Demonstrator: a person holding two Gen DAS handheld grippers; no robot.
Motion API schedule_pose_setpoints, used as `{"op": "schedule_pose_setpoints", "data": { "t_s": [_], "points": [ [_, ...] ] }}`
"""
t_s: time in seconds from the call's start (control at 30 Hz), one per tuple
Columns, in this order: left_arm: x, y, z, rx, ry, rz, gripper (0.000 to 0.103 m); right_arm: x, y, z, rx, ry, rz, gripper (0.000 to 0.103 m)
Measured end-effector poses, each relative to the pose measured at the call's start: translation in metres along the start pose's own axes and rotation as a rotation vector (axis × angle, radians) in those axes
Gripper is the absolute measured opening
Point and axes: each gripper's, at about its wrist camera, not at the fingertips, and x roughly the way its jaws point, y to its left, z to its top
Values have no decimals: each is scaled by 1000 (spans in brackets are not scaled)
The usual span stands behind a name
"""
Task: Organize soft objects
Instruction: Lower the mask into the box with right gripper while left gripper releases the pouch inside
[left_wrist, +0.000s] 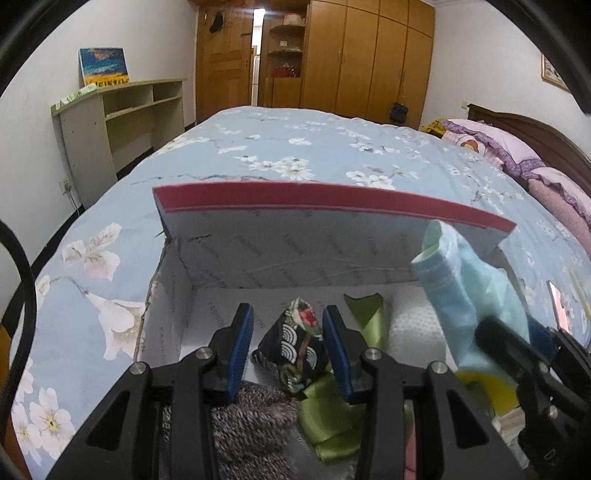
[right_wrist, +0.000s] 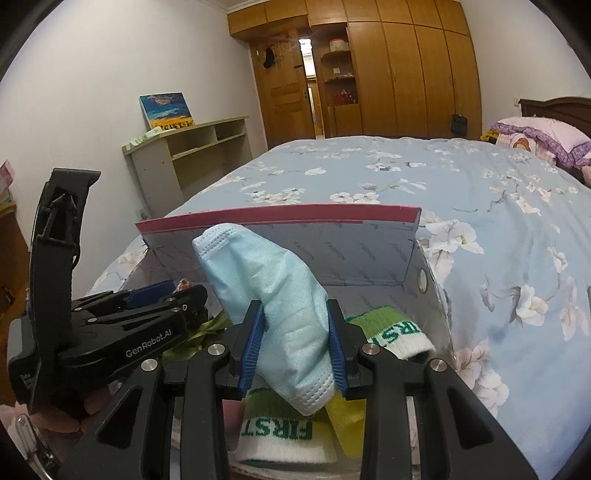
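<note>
At the centre of the right wrist view, we see the right tongs (right_wrist: 295, 341) closed on a pale blue face mask (right_wrist: 273, 295), whose bunched body stands up between the two blue pads while its white edge droops below them. The mask hangs over the open box (right_wrist: 369, 258), a white-lined carton with a red-edged lid flap raised at the back, resting on the flowered bed (right_wrist: 480, 206). Under the mask lie a green-and-white sock lettered FIRST (right_wrist: 280, 432) and a yellow cloth (right_wrist: 343, 417).

In the lower middle of the left wrist view, the left tongs (left_wrist: 288, 349) flank a dark patterned pouch (left_wrist: 295, 343) down in the box. Its pads stand on either side of the pouch, but we cannot tell whether they press on it or merely frame it. Beside the pouch we find a green ribbon (left_wrist: 328, 424) at lower centre, a grey knit piece (left_wrist: 251, 424) at lower left and a white cloth (left_wrist: 413, 328) to the right.

We judge the step in hand to be the placing of soft items into the box, with several already inside. The next move calls for lowering the mask well within the walls before the right tongs part, so that it settles on the pile and does not drape over the rim. The two tongs work close together, so clearance between them also needs watching.
</note>
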Motion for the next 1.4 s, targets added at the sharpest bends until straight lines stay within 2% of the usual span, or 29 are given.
{"op": "schedule_pose_setpoints", "data": {
  "t_s": [0.3,0.37,0.53,0.7,0.77,1.4],
  "points": [
    [1,3,1,-10,18,-2,49,-1,-2,-2,17,-17,13,35],
    [0,2,0,-12,19,-5,50,-2,-3,-2,28,-18,27,38],
    [-8,1,0,-17,11,-14,59,-7,-3,-2,31,-36,37,41],
    [-24,-2,-1,-10,-14,-19,62,-18,-3,-1,30,-73,45,47],
    [-29,-3,-2,-8,-16,-16,63,-22,-4,-1,30,-86,46,51],
    [-84,-2,-20,-9,-39,-17,63,-64,5,-11,43,-99,33,51]
  ]
}}
